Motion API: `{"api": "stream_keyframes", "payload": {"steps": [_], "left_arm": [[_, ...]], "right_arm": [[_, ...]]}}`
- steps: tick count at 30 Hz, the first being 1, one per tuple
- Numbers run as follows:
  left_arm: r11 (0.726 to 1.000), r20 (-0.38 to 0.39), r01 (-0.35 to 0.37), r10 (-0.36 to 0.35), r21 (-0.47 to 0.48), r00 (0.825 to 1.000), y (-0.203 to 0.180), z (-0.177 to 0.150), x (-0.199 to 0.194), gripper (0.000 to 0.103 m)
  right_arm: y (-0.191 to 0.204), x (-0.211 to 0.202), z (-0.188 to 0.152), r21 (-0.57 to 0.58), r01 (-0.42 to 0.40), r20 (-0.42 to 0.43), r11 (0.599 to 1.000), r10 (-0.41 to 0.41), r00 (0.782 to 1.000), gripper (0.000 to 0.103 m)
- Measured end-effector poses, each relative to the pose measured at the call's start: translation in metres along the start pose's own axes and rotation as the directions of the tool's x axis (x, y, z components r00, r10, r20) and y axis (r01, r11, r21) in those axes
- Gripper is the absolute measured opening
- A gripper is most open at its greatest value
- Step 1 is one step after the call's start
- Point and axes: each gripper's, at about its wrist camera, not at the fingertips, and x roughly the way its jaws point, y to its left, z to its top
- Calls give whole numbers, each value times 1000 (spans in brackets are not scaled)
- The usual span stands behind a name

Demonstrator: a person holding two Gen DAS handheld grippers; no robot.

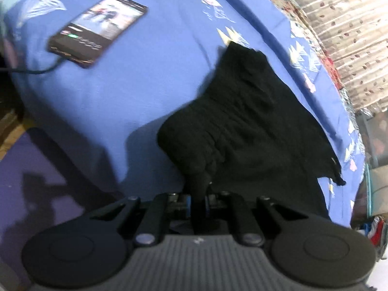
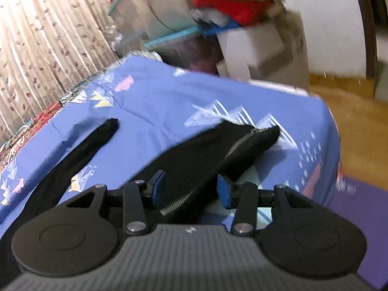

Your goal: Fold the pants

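One pair of black pants [image 1: 245, 126] lies near the bed's [image 1: 135, 92] far edge beside one phone [image 1: 97, 29]. Left gripper [image 1: 198, 201] pinches a bunched fold; right gripper [image 2: 191, 189] fingers stand wide, straddling the zippered hem [image 2: 237, 145]. Both views are blurred, the left fingertips hidden by cloth.

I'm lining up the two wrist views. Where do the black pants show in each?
Left wrist: black pants centre-right, bunched, pinched in the left gripper.
Right wrist: zippered part centre, between the right gripper's open fingers.
Shared landmark: blue patterned bedsheet.
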Motion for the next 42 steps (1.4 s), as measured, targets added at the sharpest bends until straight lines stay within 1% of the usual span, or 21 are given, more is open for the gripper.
{"api": "stream_keyframes", "payload": {"steps": [1, 2, 4, 5, 8, 10, 13, 16, 18, 19, 21, 23, 24, 25, 27, 30, 33, 35, 38, 40, 42], "left_arm": [[1000, 2, -16, 16, -7, 1000, 3, -1, 0, 17], [999, -1, -29, 29, -17, 1000, 4, -1, 3, 29], [998, -3, -63, 62, -33, 998, 5, -4, 5, 38], [998, 2, -62, 62, -25, 998, 4, -5, 4, 43], [999, 48, -42, 42, -9, 998, 2, -1, -11, 46], [1000, 106, -13, 14, -12, 994, 6, 7, -29, 46], [1000, 200, 9, -12, 15, 980, -1, 30, -48, 46], [994, 251, -37, 9, 107, 968, -30, 61, -44, 52], [975, 282, -99, 40, 199, 959, -58, 79, -30, 54], [956, 299, -143, 62, 256, 952, -75, 89, -19, 56], [912, 316, -188, 69, 364, 946, -106, 105, 2, 64], [848, 337, -246, 85, 470, 938, -139, 114, 27, 81], [806, 349, -276, 92, 524, 932, -154, 116, 41, 83], [757, 360, -305, 98, 579, 928, -170, 118, 57, 83], [675, 361, -340, 116, 654, 925, -195, 117, 86, 83], [589, 357, -362, 131, 723, 925, -217, 116, 124, 83], [508, 375, -402, 160, 762, 913, -224, 116, 157, 80], [482, 367, -409, 183, 775, 912, -222, 120, 174, 72], [485, 345, -412, 225, 772, 911, -212, 129, 191, 62], [486, 335, -409, 235, 772, 912, -206, 136, 200, 56], [486, 321, -397, 234, 779, 918, -201, 137, 207, 50]], "right_arm": [[5, -1, 0, -17, 7, 21, 1000, -7, 1000, 48], [10, -3, -1, -36, 16, 43, 999, -15, 999, 48], [19, -4, -3, -67, 21, 61, 998, -17, 998, 48], [23, -5, -3, -80, 23, 72, 997, -17, 997, 48], [30, -15, -1, -105, 35, 126, 994, -22, 992, 48], [34, -23, 3, -118, 3, 153, 993, 15, 988, 48], [44, -22, 8, -159, -51, 131, 986, 72, 989, 48], [53, -11, 9, -117, -100, 76, 988, 109, 991, 48], [59, 0, 11, -85, -128, 38, 988, 132, 991, 48], [63, 5, 11, -73, -145, 17, 987, 146, 989, 48], [70, 17, 17, -53, -181, -36, 982, 179, 983, 49], [83, 29, 25, -52, -212, -101, 976, 207, 973, 49], [90, 37, 31, -47, -222, -130, 974, 214, 968, 49], [97, 47, 40, -35, -234, -164, 972, 225, 960, 52], [113, 71, 58, -4, -261, -229, 965, 253, 940, 54], [143, 109, 85, 24, -263, -257, 964, 261, 931, 55], [188, 162, 113, 34, -273, -288, 961, 271, 918, 55], [218, 200, 125, 18, -284, -321, 959, 274, 907, 56], [263, 264, 130, -7, -228, -354, 974, 211, 911, 56], [282, 306, 126, -11, -167, -370, 986, 152, 917, 56], [294, 348, 114, 4, -91, -410, 996, 85, 908, 57]]}}
